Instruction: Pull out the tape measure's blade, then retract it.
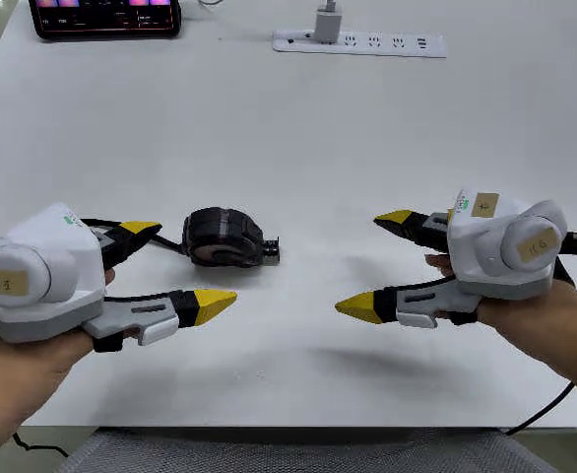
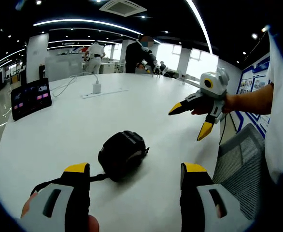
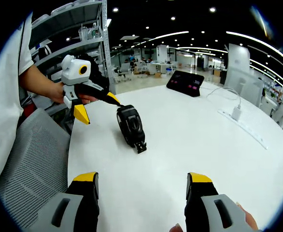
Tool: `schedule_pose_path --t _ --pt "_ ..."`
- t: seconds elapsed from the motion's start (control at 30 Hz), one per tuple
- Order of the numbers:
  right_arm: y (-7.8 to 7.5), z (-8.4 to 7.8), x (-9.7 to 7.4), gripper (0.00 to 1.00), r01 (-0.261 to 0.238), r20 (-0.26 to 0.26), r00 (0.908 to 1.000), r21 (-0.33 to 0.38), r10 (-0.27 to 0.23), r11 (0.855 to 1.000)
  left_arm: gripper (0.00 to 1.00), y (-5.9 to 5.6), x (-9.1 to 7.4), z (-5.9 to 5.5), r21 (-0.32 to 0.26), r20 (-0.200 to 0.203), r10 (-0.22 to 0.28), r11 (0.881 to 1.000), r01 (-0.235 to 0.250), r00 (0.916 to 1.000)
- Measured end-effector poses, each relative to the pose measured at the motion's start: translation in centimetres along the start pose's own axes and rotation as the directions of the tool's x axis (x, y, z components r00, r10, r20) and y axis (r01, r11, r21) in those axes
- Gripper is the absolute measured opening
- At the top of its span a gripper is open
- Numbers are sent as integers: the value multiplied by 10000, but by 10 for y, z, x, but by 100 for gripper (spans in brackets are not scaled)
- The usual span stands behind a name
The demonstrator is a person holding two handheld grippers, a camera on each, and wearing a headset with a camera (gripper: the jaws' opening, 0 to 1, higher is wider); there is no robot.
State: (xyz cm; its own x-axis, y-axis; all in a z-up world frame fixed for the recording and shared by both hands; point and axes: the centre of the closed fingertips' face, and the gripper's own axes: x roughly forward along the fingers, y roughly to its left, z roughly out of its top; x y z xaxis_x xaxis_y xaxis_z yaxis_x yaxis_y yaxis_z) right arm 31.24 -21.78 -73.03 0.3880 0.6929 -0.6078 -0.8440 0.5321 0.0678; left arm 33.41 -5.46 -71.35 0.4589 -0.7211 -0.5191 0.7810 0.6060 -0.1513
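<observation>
A black tape measure lies on the white table, its blade drawn in and its hook end facing right. My left gripper is open at the left, its far yellow tip just beside the case and a black wrist strap trailing toward it. My right gripper is open at the right, a short way from the tape measure, with nothing between its jaws. Each gripper also appears in the other's view: the right gripper and the left gripper.
A white power strip with a plugged-in charger lies at the table's far edge. A dark phone or tablet sits at the far left. A grey mesh chair stands at the near edge. People stand in the background.
</observation>
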Motion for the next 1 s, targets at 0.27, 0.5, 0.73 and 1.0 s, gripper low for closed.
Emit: schedule_pose_path --t 0.27,0.5,0.73,1.0 --pt "1 -9 -12 80 139 -86 9999 124 -138 9998 76 0 -8 -6 343 -172 -293 9990 298 9994" --pt "-3 -16 -21 86 275 -98 9996 73 -274 9996 79 6 -13 -7 613 -201 -246 9978 258 9995" --pt "-7 -20 -33 90 541 -76 9985 118 -541 9985 81 8 -17 -13 863 -375 -351 9955 382 9987" --pt "-7 -28 -45 94 695 -193 9974 190 -691 9974 85 7 -21 -14 1207 -478 -560 9908 614 9973"
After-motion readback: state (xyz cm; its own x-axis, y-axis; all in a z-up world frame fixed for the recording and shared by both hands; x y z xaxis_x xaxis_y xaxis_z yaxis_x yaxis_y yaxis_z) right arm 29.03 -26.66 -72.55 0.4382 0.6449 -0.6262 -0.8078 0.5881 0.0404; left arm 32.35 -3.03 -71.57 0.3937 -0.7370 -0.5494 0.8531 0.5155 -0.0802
